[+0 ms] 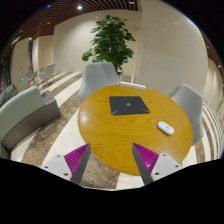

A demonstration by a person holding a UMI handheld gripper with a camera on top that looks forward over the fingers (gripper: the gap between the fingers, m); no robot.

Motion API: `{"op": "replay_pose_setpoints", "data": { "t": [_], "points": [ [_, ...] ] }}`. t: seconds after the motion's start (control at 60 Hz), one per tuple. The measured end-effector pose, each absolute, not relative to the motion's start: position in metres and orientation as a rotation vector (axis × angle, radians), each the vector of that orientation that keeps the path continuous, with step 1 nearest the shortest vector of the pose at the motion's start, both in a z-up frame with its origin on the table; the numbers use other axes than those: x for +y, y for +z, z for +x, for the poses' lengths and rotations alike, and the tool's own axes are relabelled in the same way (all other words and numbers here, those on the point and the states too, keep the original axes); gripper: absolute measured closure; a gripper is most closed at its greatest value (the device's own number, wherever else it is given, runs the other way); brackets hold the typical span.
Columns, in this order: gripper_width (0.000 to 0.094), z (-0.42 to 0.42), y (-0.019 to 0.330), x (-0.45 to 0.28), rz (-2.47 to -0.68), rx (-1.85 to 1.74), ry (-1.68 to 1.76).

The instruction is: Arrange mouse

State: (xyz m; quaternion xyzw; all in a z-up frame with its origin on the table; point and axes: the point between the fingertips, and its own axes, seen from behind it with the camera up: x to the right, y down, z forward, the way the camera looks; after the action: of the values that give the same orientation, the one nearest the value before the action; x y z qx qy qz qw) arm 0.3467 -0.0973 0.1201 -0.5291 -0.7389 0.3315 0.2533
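A white mouse (165,127) lies on the round wooden table (115,135), near its right side. A dark mouse pad (128,105) lies flat at the table's far middle, to the left of the mouse and apart from it. My gripper (111,163) is open and empty, well short of the mouse, with its fingers over the table's near edge and the floor. The left pink pad (76,158) and the right pink pad (148,156) stand wide apart.
Two grey chairs stand at the table: one beyond it (99,75) and one at its right (190,100). A tall green plant (110,40) stands behind. A grey sofa (25,110) is at the left. Carpet floor (98,170) lies below the fingers.
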Motion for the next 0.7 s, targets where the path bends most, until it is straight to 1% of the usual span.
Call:
{"op": "replay_pose_setpoints", "data": {
  "t": [0.133, 0.283, 0.433, 0.7],
  "points": [
    [0.0068, 0.341, 0.116, -0.062, -1.527, -1.918, 0.844],
    [0.0068, 0.325, 0.111, 0.028, -1.611, -1.807, 0.762],
    [0.0066, 0.319, 0.11, 0.088, -1.647, -1.735, 0.706],
    [0.0069, 0.309, 0.091, 0.144, -1.684, -1.669, 0.667]
  ]
}}
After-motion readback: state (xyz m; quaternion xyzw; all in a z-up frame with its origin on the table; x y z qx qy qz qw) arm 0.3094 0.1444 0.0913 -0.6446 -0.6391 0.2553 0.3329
